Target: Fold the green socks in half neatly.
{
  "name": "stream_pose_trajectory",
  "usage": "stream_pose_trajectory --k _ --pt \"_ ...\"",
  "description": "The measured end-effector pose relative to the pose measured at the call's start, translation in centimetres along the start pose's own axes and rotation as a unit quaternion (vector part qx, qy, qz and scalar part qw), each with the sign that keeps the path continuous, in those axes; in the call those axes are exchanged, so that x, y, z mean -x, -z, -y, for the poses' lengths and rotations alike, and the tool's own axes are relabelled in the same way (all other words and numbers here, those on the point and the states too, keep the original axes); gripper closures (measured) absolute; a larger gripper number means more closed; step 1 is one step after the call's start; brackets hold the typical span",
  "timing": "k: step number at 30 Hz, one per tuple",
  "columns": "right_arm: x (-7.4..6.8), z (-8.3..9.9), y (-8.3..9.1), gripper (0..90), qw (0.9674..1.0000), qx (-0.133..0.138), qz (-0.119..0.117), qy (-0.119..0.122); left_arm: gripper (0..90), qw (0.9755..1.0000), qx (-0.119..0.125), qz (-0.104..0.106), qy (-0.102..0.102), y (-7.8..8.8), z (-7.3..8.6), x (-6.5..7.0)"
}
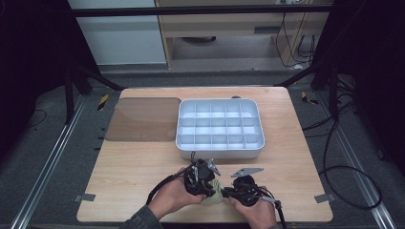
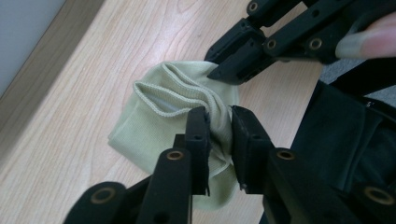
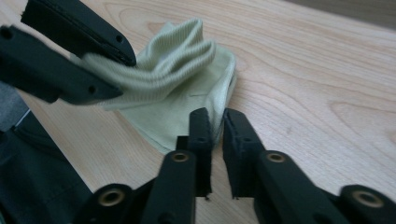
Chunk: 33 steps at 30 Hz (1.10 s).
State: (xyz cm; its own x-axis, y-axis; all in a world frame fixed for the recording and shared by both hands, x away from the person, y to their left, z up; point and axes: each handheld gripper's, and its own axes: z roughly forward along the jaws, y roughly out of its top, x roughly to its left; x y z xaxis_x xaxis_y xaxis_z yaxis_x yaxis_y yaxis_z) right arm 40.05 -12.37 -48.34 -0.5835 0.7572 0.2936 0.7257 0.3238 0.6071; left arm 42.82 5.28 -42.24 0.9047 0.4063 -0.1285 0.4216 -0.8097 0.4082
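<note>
You have a white compartmented tray mid-table and a brown translucent lid lying just beside it.

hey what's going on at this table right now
A person is working a pale green sock at the table's near edge, with a tool in each hand. The left tool and the right tool each pinch a fold of it. A white divided tray sits behind, apart from the sock.

- The left hand holds the black left gripper, its 2 jaws pinched narrowly on pale green ribbed fabric.
- The right hand holds the black right gripper, jaws nearly together on the same fabric's edge.
- Both grippers sit close together, tips facing.
</note>
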Motion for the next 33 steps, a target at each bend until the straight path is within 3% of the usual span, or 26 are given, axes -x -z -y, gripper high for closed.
stream_pose_trajectory --k 10,14,21,26,33 --pt "0.3 -0.2 1.8 71.9 0.9995 0.016 0.028 -0.003 70.1 0.9997 0.023 0.002 0.009 1.0 0.0 0.2" --pt "0.1 -0.3 2.3 68.8 0.9993 0.021 0.03 -0.002 67.4 0.9992 0.027 -0.029 0.007 1.5 0.5 -0.3" --pt "-0.8 -0.9 2.6 60.0 0.9989 0.03 0.035 0.01 62.6 0.9954 0.053 -0.078 0.013 2.9 2.6 -1.3" --pt "-1.6 -1.4 2.0 56.0 0.9986 0.033 0.037 0.018 60.6 0.9937 0.067 -0.087 0.026 2.4 4.3 -1.5" --pt "-1.8 -1.6 0.0 47.4 0.9987 0.015 0.046 0.014 55.0 0.9944 0.066 -0.074 0.038 0.3 6.5 -0.8"
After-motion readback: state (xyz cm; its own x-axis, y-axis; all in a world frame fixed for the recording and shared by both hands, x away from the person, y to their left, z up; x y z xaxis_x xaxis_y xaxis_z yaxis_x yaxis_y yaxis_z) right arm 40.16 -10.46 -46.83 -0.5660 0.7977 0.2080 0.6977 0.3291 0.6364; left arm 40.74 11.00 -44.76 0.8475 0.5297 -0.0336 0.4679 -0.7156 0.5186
